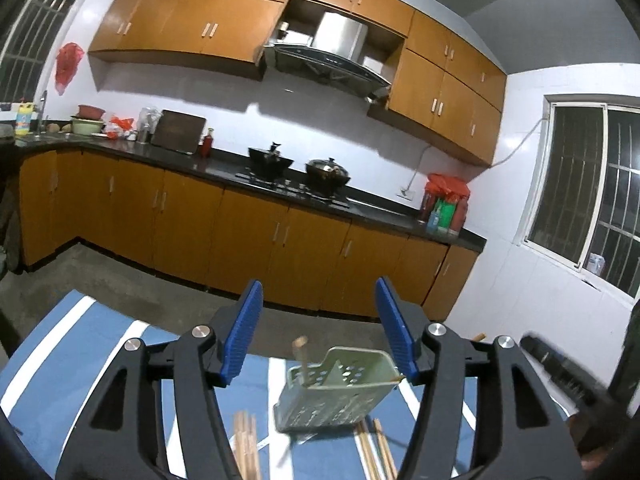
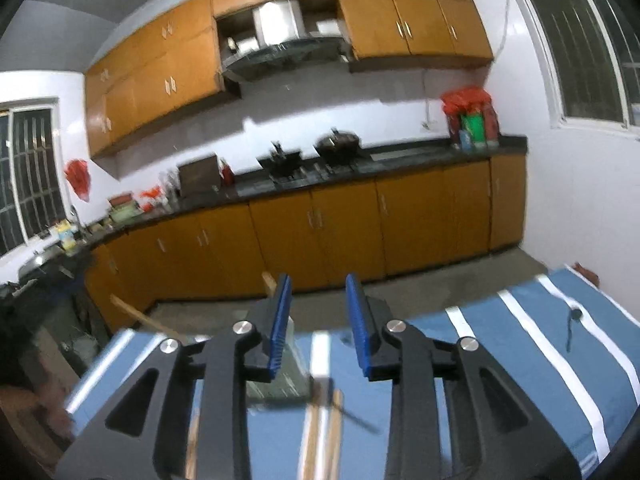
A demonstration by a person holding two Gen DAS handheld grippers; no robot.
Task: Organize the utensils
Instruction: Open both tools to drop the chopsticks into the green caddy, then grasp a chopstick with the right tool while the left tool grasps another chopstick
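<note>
Kitchen backdrop: orange cabinets, dark counter, two pans on the hob, barred windows; you work over a blue cloth with white stripes. Your left gripper stands released, blue pads well apart with nothing pressed between them. Straight ahead of it and a little below sits the pale green perforated holder, tipped toward you, one wooden chopstick already standing in its left corner. More chopsticks lie flat on the cloth near you: a bundle to the holder's left, a looser group at its right foot, long axes running roughly away from you, toward the holder. Your right gripper is also unclenched, a narrower gap, nothing gripped. In its blurred view the holder sits just ahead, partly behind the left pad, and the loose sticks lie directly beneath its jaws, lengthwise along its pointing line. A small dark utensil, too small to name, lies well off to the right on the cloth. Judgement: the right hand is the nearer to those right-hand sticks; it would need to dip and close across their width, then lift them into the holder, while the left could steady the tipped holder.
</note>
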